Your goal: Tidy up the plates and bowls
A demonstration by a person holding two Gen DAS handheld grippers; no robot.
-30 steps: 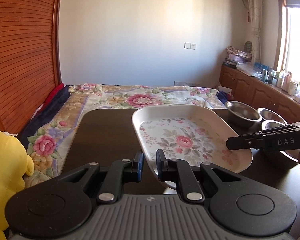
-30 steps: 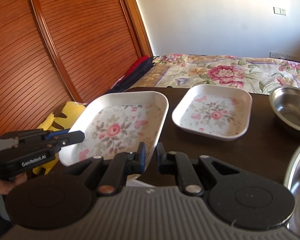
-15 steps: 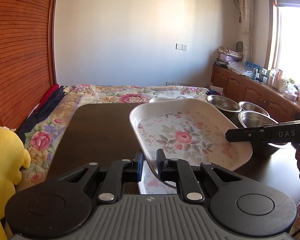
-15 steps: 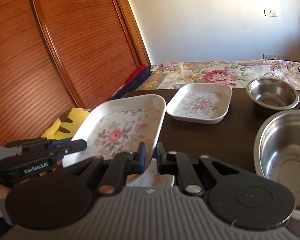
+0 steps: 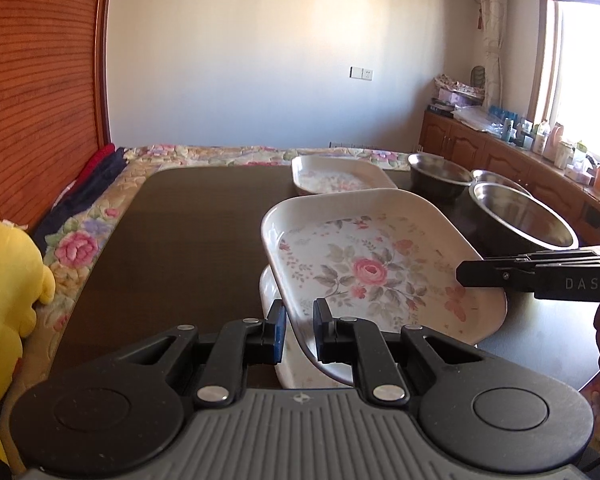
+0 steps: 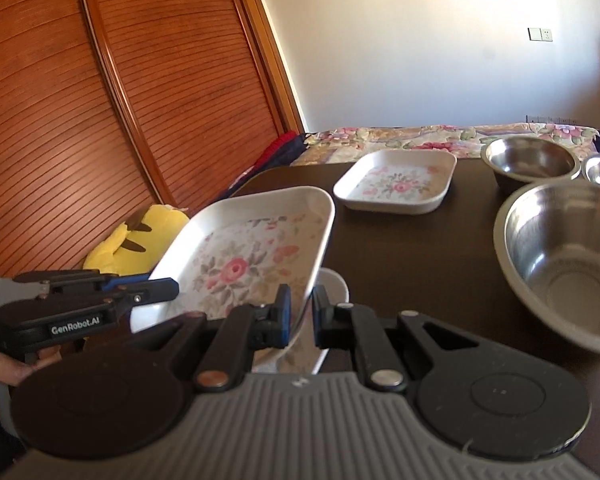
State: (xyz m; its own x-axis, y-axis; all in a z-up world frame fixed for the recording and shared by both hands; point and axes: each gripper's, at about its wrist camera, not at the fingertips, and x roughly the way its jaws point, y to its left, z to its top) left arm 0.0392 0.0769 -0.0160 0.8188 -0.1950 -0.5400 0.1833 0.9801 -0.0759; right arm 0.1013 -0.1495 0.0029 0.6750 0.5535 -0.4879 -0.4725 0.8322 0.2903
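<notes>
Dark bench (image 5: 188,248) is seen from the left wrist with the floral plate (image 5: 372,264) pinched at its near rim by the left claw (image 5: 300,330) above a second plate (image 5: 272,300), while from the right wrist the right claw (image 6: 300,316) is seen pinching its other rim, so stacking is judged in hand and a level lowering is called for next.

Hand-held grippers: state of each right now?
Left hand-held gripper: shut on the floral plate, near rim.
Right hand-held gripper: shut on the same floral plate, opposite rim.

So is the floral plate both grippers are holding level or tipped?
Tipped. The floral plate slopes, its far edge raised above the near edge, over another plate on the table.
</notes>
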